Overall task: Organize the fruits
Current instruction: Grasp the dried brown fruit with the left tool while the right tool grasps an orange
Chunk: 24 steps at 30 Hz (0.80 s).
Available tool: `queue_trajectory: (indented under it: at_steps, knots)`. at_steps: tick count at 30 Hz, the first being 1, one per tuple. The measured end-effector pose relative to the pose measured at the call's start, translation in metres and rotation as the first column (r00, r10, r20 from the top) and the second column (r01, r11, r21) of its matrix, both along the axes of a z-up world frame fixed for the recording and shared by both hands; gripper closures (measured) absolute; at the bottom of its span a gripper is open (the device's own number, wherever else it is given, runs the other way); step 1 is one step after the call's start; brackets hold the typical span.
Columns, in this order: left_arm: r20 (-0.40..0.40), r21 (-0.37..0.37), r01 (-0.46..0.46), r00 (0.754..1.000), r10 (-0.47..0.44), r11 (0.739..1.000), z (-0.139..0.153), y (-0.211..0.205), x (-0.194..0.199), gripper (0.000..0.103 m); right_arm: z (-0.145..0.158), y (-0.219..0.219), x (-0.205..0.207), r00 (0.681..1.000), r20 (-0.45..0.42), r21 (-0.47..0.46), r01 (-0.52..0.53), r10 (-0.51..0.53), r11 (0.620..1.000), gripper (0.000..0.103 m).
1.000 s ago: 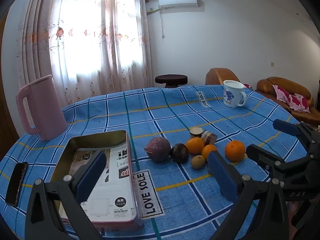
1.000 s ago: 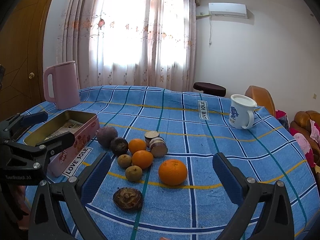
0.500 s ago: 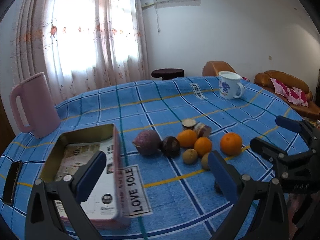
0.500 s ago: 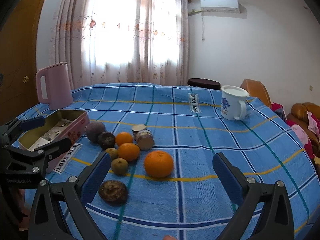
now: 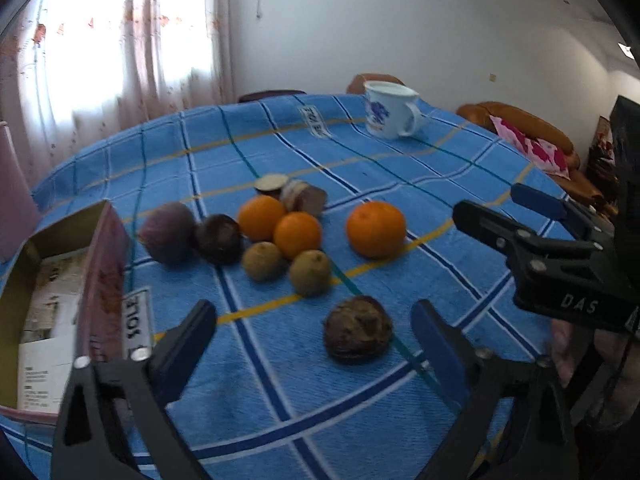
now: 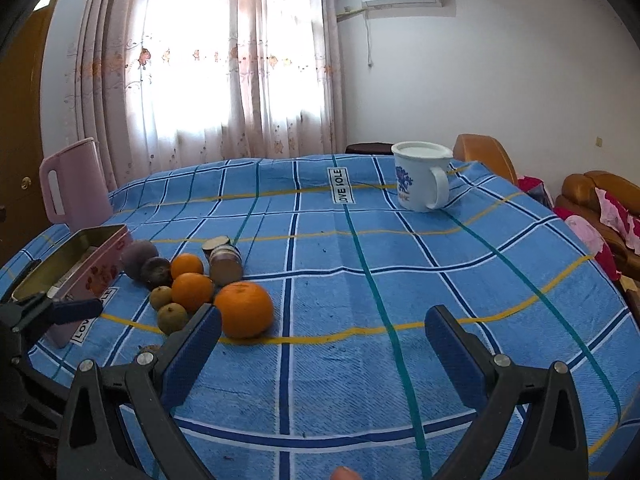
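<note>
A cluster of fruit lies on the blue checked tablecloth [image 5: 360,152]: a large orange [image 5: 375,229], two smaller oranges [image 5: 297,234], two greenish-brown fruits [image 5: 310,272], two dark purple fruits [image 5: 168,232] and a wrinkled brown fruit [image 5: 357,335]. An open pink tin [image 5: 52,304] stands at the left. My left gripper [image 5: 314,334] is open, its jaws on either side of the wrinkled brown fruit. My right gripper [image 6: 322,344] is open and empty, with the large orange [image 6: 244,310] just beyond its left finger [image 6: 192,354].
A white mug with a blue print [image 6: 420,176] stands at the back right. A pink jug [image 6: 74,184] stands at the back left behind the tin [image 6: 76,258]. Two cut brown pieces [image 6: 226,264] lie behind the oranges. Sofas [image 6: 600,200] are beyond the table's right edge.
My left gripper has swung right and dropped closer to the table, so the wrinkled brown fruit now lies between its fingers. My right gripper has shifted right and slightly forward; the fruit sits further left in its view.
</note>
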<state>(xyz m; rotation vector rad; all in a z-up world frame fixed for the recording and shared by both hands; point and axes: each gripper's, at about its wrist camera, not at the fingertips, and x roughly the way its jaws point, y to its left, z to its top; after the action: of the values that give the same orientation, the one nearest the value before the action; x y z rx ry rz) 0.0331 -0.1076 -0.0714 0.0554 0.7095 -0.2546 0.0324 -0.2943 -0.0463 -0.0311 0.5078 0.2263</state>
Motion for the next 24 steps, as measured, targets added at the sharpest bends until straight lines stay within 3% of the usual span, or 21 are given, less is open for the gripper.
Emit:
queue_trajectory:
  at_steps: [3,5,9,10,13,19,24]
  knots:
    - [-0.052,-0.017,0.040,0.998,-0.041,0.999,-0.006,-0.007,0.004,0.024,-0.002,0.001,0.001,1.000,-0.002,-0.008,-0.006,0.006,1.000,0.001]
    - [-0.079,-0.015,0.057,0.995,-0.058,0.998,-0.010,-0.011,0.007,0.038,-0.002,0.003,0.000,1.000,0.000,-0.013,-0.012,0.012,1.000,0.001]
    - [-0.103,-0.038,0.098,0.989,-0.101,0.994,-0.013,-0.012,0.006,0.051,-0.002,0.010,0.000,0.999,-0.008,-0.018,-0.035,0.035,0.999,0.002]
    - [-0.103,-0.056,0.108,0.988,-0.114,0.992,-0.013,-0.010,0.005,0.061,-0.001,0.012,0.001,0.999,-0.011,-0.020,-0.046,0.046,0.999,0.004]
    - [-0.098,-0.093,0.116,0.987,-0.125,0.989,-0.013,-0.005,0.003,0.061,0.001,0.021,0.003,0.997,-0.022,-0.023,-0.078,0.078,0.997,0.016]
    - [-0.007,-0.057,0.057,0.998,-0.057,0.997,0.001,0.016,-0.003,0.061,-0.001,0.046,0.024,0.989,-0.076,-0.081,-0.135,0.129,0.988,0.017]
    - [0.000,-0.077,-0.007,1.000,0.007,0.997,0.003,0.047,0.004,0.061,-0.007,0.061,0.036,0.981,-0.134,-0.130,-0.156,0.138,0.979,0.018]
